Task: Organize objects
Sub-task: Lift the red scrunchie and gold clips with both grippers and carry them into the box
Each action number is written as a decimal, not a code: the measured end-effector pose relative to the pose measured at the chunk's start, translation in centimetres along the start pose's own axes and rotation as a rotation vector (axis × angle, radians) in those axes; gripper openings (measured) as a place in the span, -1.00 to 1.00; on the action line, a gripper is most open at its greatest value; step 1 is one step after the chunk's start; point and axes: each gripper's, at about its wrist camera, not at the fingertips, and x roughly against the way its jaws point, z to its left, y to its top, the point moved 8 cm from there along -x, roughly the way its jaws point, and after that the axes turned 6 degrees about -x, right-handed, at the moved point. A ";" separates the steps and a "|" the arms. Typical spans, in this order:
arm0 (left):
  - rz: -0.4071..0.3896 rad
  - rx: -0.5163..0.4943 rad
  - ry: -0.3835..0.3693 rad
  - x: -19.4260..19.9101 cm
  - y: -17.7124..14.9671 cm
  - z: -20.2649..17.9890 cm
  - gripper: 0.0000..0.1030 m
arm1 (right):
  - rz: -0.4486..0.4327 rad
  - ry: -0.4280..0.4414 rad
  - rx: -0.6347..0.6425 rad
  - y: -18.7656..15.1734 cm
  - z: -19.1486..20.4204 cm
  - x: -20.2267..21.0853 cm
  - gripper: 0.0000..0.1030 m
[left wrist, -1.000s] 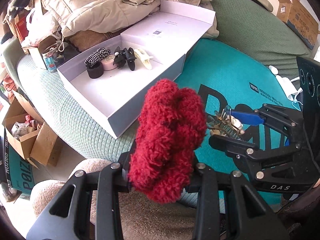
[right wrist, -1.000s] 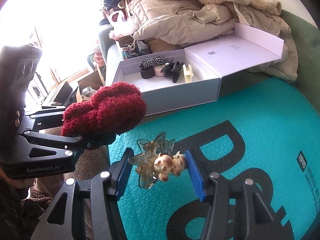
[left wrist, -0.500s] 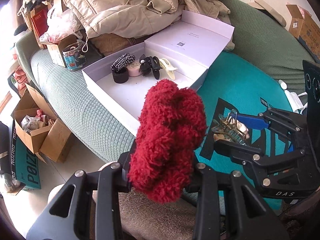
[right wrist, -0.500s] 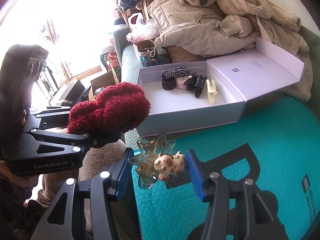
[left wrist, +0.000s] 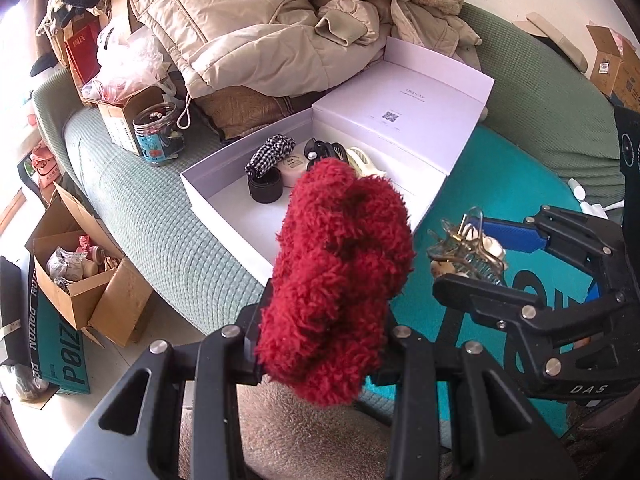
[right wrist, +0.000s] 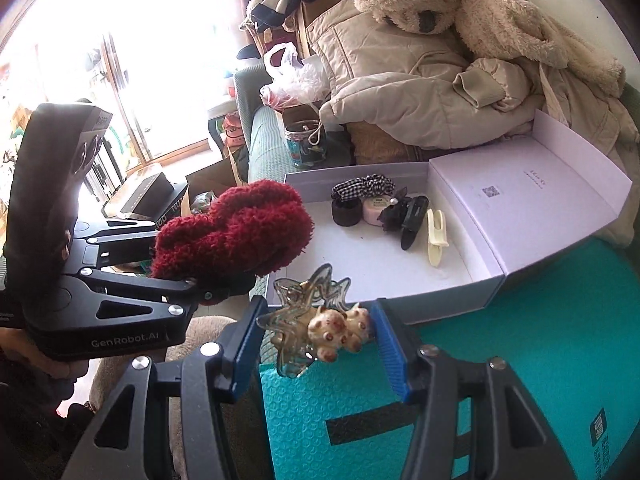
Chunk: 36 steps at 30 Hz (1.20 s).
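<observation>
Red and fuzzy, the scrunchie [left wrist: 336,276] is pinched between the jaws of the left gripper [left wrist: 320,360], bulging above them and held in the air near the front edge of the white box [left wrist: 224,208]. Beside it, the right gripper [right wrist: 316,344] grips a clear star-shaped clip [right wrist: 308,320] with small cream, spotted figures on it; its blue pads [right wrist: 390,348] press the clip from both sides. Both grippers are close together, the left one's black body showing at the left of the right wrist view. The box lies open on a green sofa [left wrist: 160,224], its lid [right wrist: 524,196] folded flat to the right. Along the box's far wall sit a checkered scrunchie [right wrist: 364,186], a black band [right wrist: 346,212], a pink round tin [right wrist: 376,208], a black clip [right wrist: 408,220] and a cream clip [right wrist: 436,232], all grouped closely; the near half of the box floor is bare. A teal mat [right wrist: 540,344] covers the seat beneath the right gripper. Behind the box are a beige jacket [right wrist: 408,76], a plush toy [right wrist: 460,16] and a jar [left wrist: 158,136]. Cardboard boxes [left wrist: 80,292] stand on the floor beside the sofa.
</observation>
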 end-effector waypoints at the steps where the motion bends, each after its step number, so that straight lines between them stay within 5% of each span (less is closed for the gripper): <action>1: 0.001 0.002 -0.001 -0.3 0.4 0.3 -0.36 | -0.002 0.002 0.002 0.4 0.0 -0.2 0.05; 36: 0.104 -0.075 -0.045 -13.8 6.7 5.2 -0.35 | 0.067 0.010 -0.002 5.7 -4.8 -10.9 0.05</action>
